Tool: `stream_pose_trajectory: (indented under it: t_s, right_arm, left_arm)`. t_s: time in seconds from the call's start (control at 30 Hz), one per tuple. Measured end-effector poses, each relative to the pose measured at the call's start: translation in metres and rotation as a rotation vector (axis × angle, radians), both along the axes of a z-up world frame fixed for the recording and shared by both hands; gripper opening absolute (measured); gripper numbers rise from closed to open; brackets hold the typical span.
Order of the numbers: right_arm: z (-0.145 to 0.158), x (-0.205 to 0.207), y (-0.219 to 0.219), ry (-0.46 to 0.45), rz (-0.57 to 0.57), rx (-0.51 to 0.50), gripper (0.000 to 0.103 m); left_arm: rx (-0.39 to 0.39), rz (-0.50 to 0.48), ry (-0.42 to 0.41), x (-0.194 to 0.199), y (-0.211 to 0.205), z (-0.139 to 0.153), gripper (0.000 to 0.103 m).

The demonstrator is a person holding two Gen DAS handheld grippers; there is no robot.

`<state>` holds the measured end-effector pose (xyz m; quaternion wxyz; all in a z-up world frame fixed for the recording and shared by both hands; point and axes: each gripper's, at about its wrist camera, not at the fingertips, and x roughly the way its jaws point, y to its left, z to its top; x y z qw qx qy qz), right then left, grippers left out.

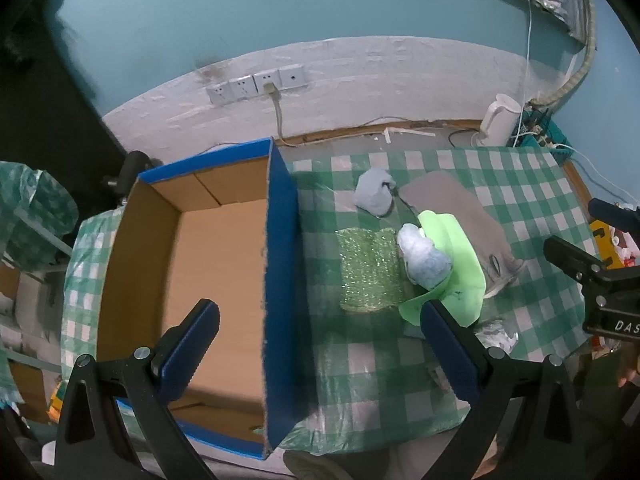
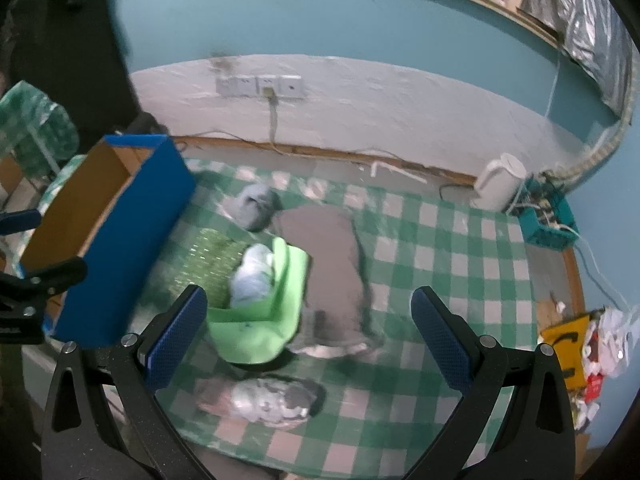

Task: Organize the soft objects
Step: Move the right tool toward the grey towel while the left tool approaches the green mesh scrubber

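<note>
Both tongs hang spread wide and empty above the checked tabletop (image 2: 440, 240): left tongs (image 1: 320, 344), right tongs (image 2: 308, 332). The empty blue cardboard box (image 1: 280, 280) stands at the left. Just right of the box lie bubble wrap (image 1: 368, 268), a blue-white cloth bundle (image 1: 424, 258) on a green cloth (image 1: 460, 248), a grey cloth (image 1: 456, 208) and a bluish sock (image 1: 374, 192)
</note>
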<state>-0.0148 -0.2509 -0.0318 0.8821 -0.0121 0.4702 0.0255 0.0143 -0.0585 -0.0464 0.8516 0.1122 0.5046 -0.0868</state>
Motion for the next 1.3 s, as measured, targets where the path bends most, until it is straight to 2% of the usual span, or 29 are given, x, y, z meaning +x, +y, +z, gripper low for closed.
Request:
stream_pose_trajectory:
  t_s: [0.37, 0.87, 1.2, 1.3]
  right_arm:
    - [-0.028, 0.019, -0.026, 0.08, -0.067, -0.006, 0.101]
    - [-0.1, 0.055, -0.052, 0.242, -0.105, 0.057, 0.101]
    - [-0.121, 0.055, -0.051, 0.298, -0.077, 0.055, 0.101]
    - [-0.128, 0.056, -0.046, 0.312, -0.055, 0.054, 0.1]
  left_arm:
    - [0.068, -0.003, 0.061, 0.013, -0.024, -0.034, 0.101]
    - [0.049, 0.01, 0.165, 0.042, -0.043, -0.078, 0.101]
    - [0.047, 0.014, 0.207, 0.06, -0.049, -0.099, 0.101]
    - [0.078, 0.013, 0.198, 0.062, -0.051, -0.104, 0.101]
